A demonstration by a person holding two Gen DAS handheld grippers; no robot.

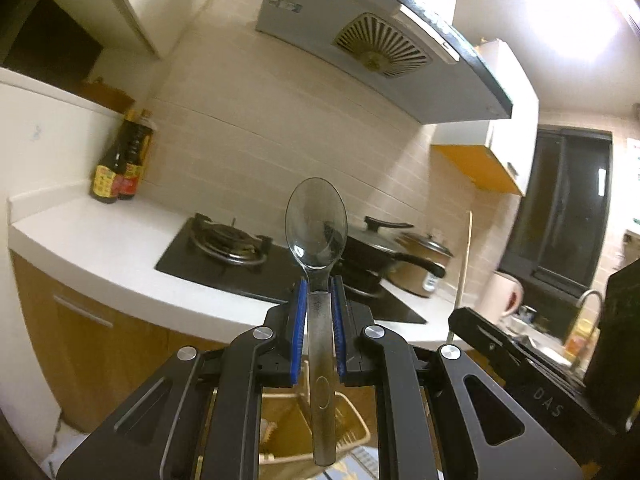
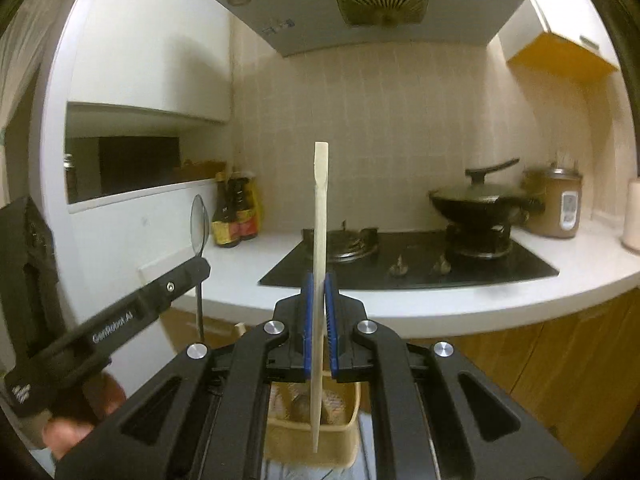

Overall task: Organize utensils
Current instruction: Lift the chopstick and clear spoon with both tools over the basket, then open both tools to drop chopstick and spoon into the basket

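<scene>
Left gripper [image 1: 317, 312] around spoon [image 1: 317, 224]

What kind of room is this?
A home kitchen, most likely: a gas hob set in a white counter, a range hood above it, and a lidded wok on a burner.

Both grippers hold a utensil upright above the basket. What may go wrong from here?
The left gripper pinches only the smooth handle of the metal spoon, so it may slip or swing.

The right gripper holds a thin wooden chopstick with a long free end, which may miss the basket below.

The two grippers are close and may collide.
</scene>
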